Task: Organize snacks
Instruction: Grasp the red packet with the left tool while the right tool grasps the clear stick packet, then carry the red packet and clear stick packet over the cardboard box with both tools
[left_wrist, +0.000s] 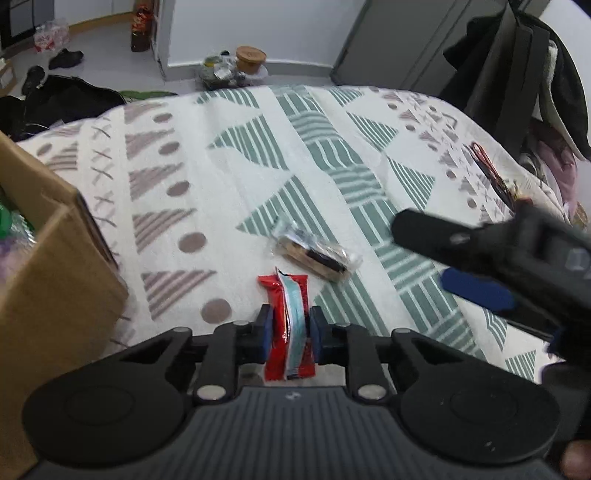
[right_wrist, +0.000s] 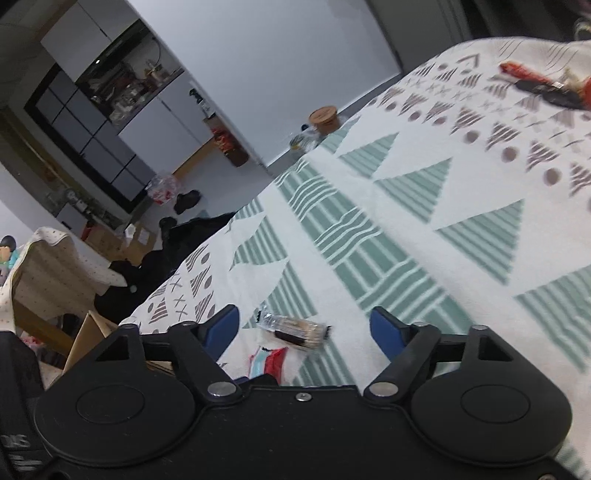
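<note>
A red snack packet (left_wrist: 290, 325) with a pale blue and white stripe stands on edge between the blue pads (left_wrist: 266, 328) of the left gripper (left_wrist: 290, 326), whose jaws are closed tight on its sides, holding it just above the patterned blanket (left_wrist: 229, 177). Just beyond it, a little to the right, a clear-wrapped biscuit bar (left_wrist: 314, 253) lies flat on the blanket, apart from the packet. The right gripper (right_wrist: 304, 328) hovers near that bar with its jaws spread wide and nothing between them; in its own view the bar (right_wrist: 295, 330) sits between the two blue pads (right_wrist: 386, 332) but farther out, untouched, with a corner of the red packet (right_wrist: 267, 362) showing below it. To the left of the left gripper stands an open cardboard box (left_wrist: 55, 288), close beside the blanket's near edge. At the far right of the blanket lie some red and black items (right_wrist: 539, 83), too blurred to identify.
</note>
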